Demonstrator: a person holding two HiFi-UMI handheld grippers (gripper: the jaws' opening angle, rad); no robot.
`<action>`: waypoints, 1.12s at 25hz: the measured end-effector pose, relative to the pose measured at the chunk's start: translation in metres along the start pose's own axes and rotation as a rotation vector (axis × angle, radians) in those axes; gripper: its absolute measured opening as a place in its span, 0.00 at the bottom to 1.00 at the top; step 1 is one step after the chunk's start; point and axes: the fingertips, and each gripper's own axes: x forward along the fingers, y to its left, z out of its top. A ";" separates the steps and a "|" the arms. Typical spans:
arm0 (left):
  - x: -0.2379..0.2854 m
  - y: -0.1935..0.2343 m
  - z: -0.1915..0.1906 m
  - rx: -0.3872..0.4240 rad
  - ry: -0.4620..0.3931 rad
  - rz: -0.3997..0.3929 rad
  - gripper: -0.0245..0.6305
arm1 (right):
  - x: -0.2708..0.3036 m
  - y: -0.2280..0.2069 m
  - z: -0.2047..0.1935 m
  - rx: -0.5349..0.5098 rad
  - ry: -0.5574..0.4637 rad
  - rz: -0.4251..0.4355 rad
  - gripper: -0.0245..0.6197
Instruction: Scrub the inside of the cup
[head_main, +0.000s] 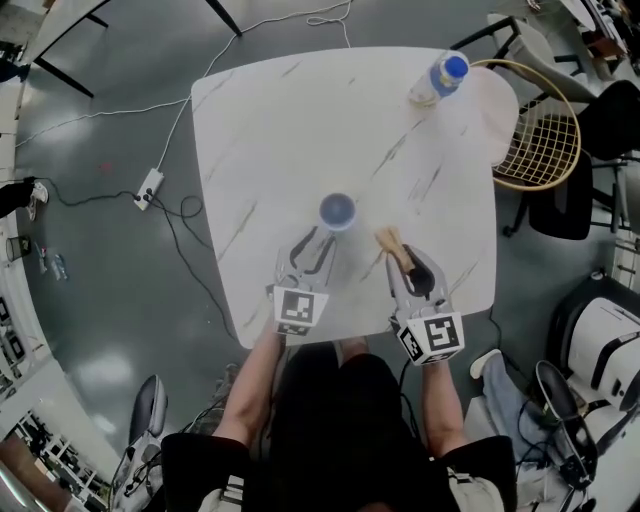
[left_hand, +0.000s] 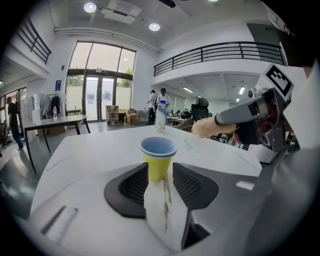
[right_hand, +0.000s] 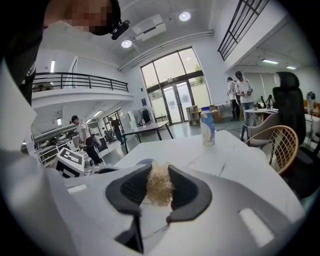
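a: where your table (head_main: 270, 140) fills the head view, the cup (head_main: 337, 211) stands upright near the middle, a little toward your edge. its mouth is up, and it is blue inside and yellow outside.
b: yes, and your left gripper (head_main: 313, 243) points at it from your side. your jaws there stand partly apart, and the cup sits just beyond their tips, in line with the gap. the pads do not press on it, so you hold nothing on that side.
a: your right gripper (head_main: 403, 262) is just right of the cup, apart from it. its jaws are closed on a scrubber (head_main: 390, 241), a pale fibrous tuft that pokes out past the tips.
b: in the left gripper view you see that tuft to the right of the cup, clear of its mouth.
a: a bottle (head_main: 440, 78) with a blue cap stands at the far right corner of your table, well apart from both grippers. a wicker chair (head_main: 545, 140) sits beside that corner.
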 end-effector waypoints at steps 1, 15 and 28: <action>0.004 0.000 -0.001 0.007 0.006 -0.003 0.31 | 0.000 -0.002 -0.001 0.002 0.003 -0.003 0.20; 0.050 0.007 -0.008 0.021 0.027 -0.026 0.56 | -0.005 -0.021 -0.013 0.024 0.021 -0.045 0.20; 0.071 0.003 0.000 0.047 0.023 -0.047 0.52 | -0.018 -0.042 -0.016 0.052 0.011 -0.099 0.20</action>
